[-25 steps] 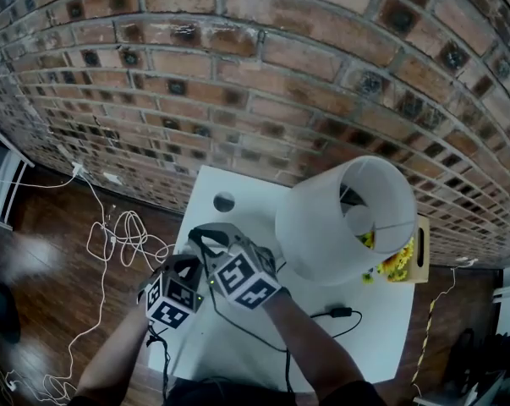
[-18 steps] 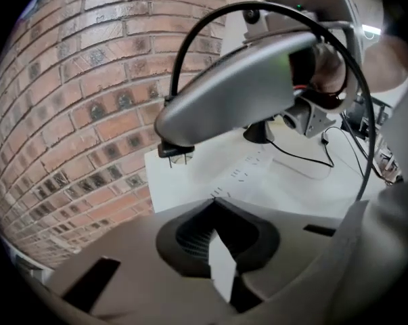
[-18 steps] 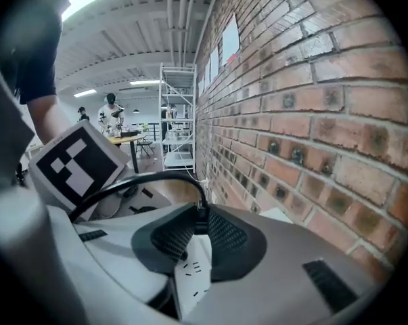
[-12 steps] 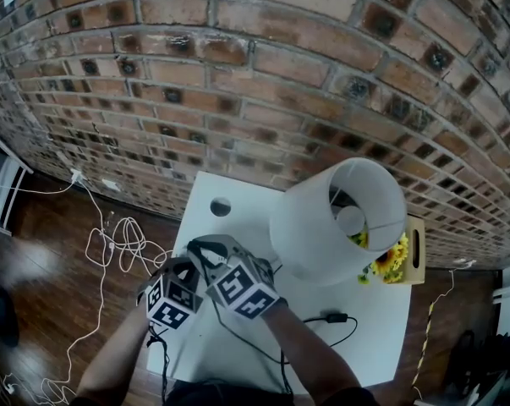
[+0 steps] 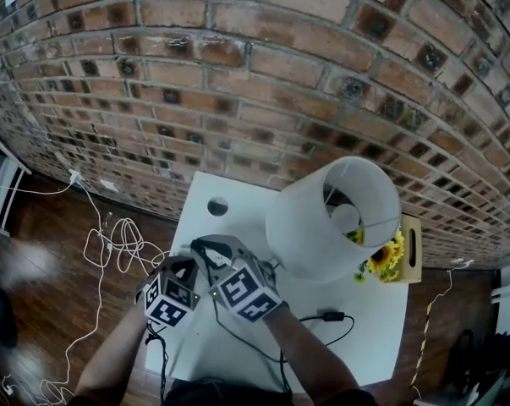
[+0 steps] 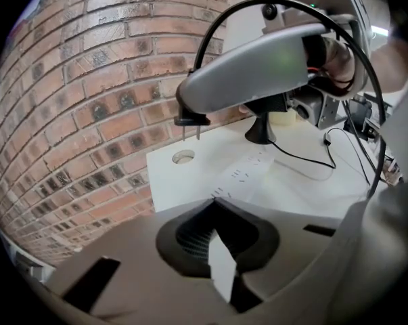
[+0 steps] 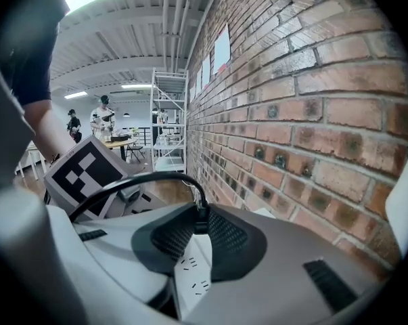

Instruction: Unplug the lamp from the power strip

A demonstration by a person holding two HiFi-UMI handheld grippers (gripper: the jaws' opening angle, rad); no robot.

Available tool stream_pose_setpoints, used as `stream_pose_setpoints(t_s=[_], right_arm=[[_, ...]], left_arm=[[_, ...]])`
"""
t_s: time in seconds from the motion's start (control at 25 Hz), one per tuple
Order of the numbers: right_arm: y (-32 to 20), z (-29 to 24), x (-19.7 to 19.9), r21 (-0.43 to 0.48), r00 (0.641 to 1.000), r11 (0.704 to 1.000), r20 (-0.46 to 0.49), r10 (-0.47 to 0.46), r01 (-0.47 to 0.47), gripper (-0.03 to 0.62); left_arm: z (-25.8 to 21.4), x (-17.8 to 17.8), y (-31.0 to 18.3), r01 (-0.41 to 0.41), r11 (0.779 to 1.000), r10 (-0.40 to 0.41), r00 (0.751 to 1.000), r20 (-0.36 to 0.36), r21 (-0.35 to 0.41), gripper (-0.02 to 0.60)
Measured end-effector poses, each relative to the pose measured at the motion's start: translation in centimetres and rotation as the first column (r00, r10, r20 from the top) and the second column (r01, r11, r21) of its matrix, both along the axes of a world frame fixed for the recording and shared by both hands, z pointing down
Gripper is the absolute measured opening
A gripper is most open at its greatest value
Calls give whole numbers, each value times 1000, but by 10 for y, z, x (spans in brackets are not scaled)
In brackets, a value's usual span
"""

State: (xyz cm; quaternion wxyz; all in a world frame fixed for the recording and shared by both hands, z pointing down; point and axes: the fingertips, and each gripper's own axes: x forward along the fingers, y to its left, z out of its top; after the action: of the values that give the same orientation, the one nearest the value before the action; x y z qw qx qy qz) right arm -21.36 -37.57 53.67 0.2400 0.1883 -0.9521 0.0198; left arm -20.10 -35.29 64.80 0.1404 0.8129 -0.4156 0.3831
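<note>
Lamp [image 5: 322, 227] with its white shade stands on the white desk [image 5: 373, 328] by the brick wall [image 5: 238, 74], just right of both claws. The power strip [image 6: 241, 175] lies flat on the desk, and the left claw [image 6: 216, 212] is clamped tight on its near end. The right claw [image 7: 199, 225] pinches the black plug [image 6: 190, 120], which is clear of the strip, prongs bare in the air above it, black cord [image 7: 136, 181] arching away.
</note>
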Motion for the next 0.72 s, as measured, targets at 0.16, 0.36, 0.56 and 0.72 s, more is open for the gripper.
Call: stream_pose_setpoints(t_s=[0.16, 0.36, 0.56, 0.72], right_arm=[[0, -2, 6, 14, 1000, 1000, -6, 21, -21, 64], [-3, -7, 15, 30, 998, 998, 2, 61, -61, 64], [0, -9, 31, 43, 995, 994, -6, 98, -98, 66], [5, -4, 49, 35, 990, 990, -17, 138, -137, 66]], left_arm=[[0, 0, 1, 1, 1000, -1, 1000, 0, -7, 23], [3, -1, 1, -1, 1000, 1, 1000, 11, 1, 23], [2, -1, 0, -1, 1000, 1, 1000, 17, 4, 23], [2, -2, 0, 2, 1000, -2, 1000, 25, 7, 23]])
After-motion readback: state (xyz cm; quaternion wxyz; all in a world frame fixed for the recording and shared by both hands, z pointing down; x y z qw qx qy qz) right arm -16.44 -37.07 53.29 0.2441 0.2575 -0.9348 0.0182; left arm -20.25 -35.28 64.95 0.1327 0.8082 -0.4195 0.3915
